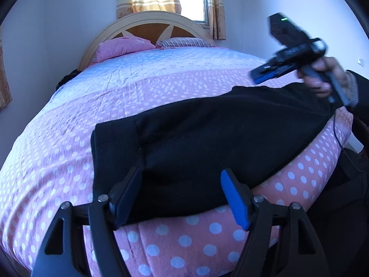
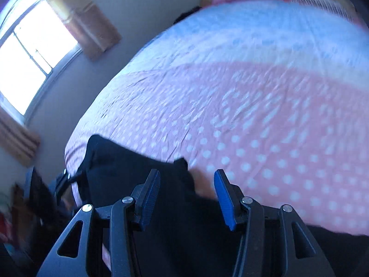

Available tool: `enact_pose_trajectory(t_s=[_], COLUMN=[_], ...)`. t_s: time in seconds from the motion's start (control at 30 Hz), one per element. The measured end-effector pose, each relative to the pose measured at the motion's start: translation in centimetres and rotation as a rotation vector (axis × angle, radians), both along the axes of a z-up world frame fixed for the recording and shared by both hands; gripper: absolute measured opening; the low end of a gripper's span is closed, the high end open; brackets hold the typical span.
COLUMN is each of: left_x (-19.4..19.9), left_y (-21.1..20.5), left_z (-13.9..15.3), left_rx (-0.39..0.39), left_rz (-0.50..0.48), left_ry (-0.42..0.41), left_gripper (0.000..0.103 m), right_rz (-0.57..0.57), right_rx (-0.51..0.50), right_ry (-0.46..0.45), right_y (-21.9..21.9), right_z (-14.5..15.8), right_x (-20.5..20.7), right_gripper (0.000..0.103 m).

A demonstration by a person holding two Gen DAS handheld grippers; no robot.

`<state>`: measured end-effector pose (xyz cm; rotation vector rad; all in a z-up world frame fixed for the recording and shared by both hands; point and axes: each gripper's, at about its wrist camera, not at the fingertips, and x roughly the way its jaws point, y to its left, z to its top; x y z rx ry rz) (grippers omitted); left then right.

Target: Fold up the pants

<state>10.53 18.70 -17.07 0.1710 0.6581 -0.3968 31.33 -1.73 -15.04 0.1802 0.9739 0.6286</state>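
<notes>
Black folded pants (image 1: 196, 143) lie along the near edge of the pink polka-dot bed (image 1: 69, 161); left gripper (image 1: 182, 196) gapes wide over them, right gripper (image 2: 186, 198) (blurred) likewise open, empty.

Pants (image 1: 207, 143): one, black. Bed (image 1: 138, 87): one. Pillows: two, one pink (image 1: 120, 47), one striped (image 1: 184, 42). Grippers: two, left gripper (image 1: 182, 196), right gripper (image 2: 186, 196). Windows: two.
</notes>
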Motion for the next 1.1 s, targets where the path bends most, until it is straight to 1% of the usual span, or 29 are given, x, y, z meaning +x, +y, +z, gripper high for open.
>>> enact_pose_trajectory(t_s=[0.03,0.07,0.1,0.17,0.23,0.27,0.3,0.33,0.4,0.43,0.47,0.5,0.53,0.57,0.63,0.7,0.73,0.77,0.8,0.9,0.97,1.03,1.1], left_x=[0.0,0.0,-0.2,-0.4,-0.6,-0.6,-0.7,-0.8,-0.9,-1.0,-1.0,-1.1,-1.3,-1.5,-2.2,-2.4,-2.3,-2.1,-1.9,-1.1,-0.5,-0.4,-0.8], left_y=[0.1,0.1,0.1,0.1,0.1,0.1,0.1,0.0,0.0,-0.2,-0.3,-0.6,-1.0,-1.5,-3.1,-4.9,-5.7,-7.5,-8.7,-13.6,-17.4,-21.4,-24.3], left_z=[0.0,0.0,0.0,-0.1,-0.1,-0.2,-0.2,-0.2,-0.1,0.1,0.3,0.6,1.0,1.6,3.1,4.2,4.5,5.0,5.3,5.9,6.1,6.0,5.8], left_rx=[-0.002,-0.004,-0.004,-0.005,-0.009,-0.009,-0.007,-0.006,-0.003,0.002,0.006,0.014,0.02,0.019,0.014,0.009,0.009,0.015,0.015,-0.003,-0.013,-0.002,0.02], left_rz=[-0.001,-0.002,-0.001,-0.002,-0.003,-0.003,-0.003,-0.002,0.003,0.011,0.016,0.022,0.021,0.009,-0.034,-0.076,-0.092,-0.125,-0.153,-0.258,-0.345,-0.434,-0.513], left_ry=[-0.001,-0.005,-0.008,-0.017,-0.022,-0.025,-0.027,-0.029,-0.031,-0.036,-0.037,-0.038,-0.042,-0.055,-0.095,-0.111,-0.114,-0.113,-0.112,-0.094,-0.073,-0.06,-0.049], left_gripper=[0.074,0.074,0.074,0.074,0.074,0.075,0.075,0.075,0.075,0.075,0.075,0.075,0.075,0.075,0.075,0.075,0.075,0.075,0.075,0.073,0.06,0.054,0.051], right_rz=[0.001,0.008,0.01,-0.003,-0.044,-0.07,-0.088,-0.088,-0.065,-0.058,-0.055,-0.052,-0.05,-0.054,-0.081,-0.14,-0.188,-0.233,-0.313,-0.504,-0.682,-0.81,-0.904], right_rx=[0.027,0.062,0.084,0.069,0.035,0.013,0.002,0.007,0.008,0.01,0.011,0.014,0.025,0.029,0.027,0.033,0.039,0.039,0.042,0.08,0.112,0.136,0.16], right_ry=[0.049,0.103,0.128,0.104,0.049,0.044,0.057,0.073,0.061,0.057,0.058,0.047,0.026,0.001,-0.031,-0.055,-0.061,-0.067,-0.078,-0.092,-0.113,-0.126,-0.128], right_y=[0.6,1.0,1.0,1.4,1.4,1.4,1.3,1.4,1.9,1.9,1.7,1.2,0.3,-0.7,-4.3,-8.2,-10.9,-13.1,-16.4,-23.7,-29.2,-32.9,-35.8], right_z=[-0.8,-1.6,-2.0,-1.7,-1.2,-1.4,-1.8,-2.3,-2.4,-2.1,-1.8,-1.3,-0.8,-0.2,1.0,1.9,2.4,2.8,3.3,4.5,5.1,5.1,4.6], right_x=[1.0,1.7,2.1,2.2,1.8,2.4,2.9,3.2,2.9,2.4,2.0,1.0,0.1,-0.9,-3.4,-5.7,-7.0,-8.1,-9.8,-13.9,-17.7,-20.5,-22.7], right_gripper=[0.037,0.016,0.009,0.005,0.005,0.004,0.004,0.004,0.005,0.01,0.027,0.039,0.054,0.054,0.054,0.054,0.054,0.054,0.054,0.054,0.054,0.054,0.054])
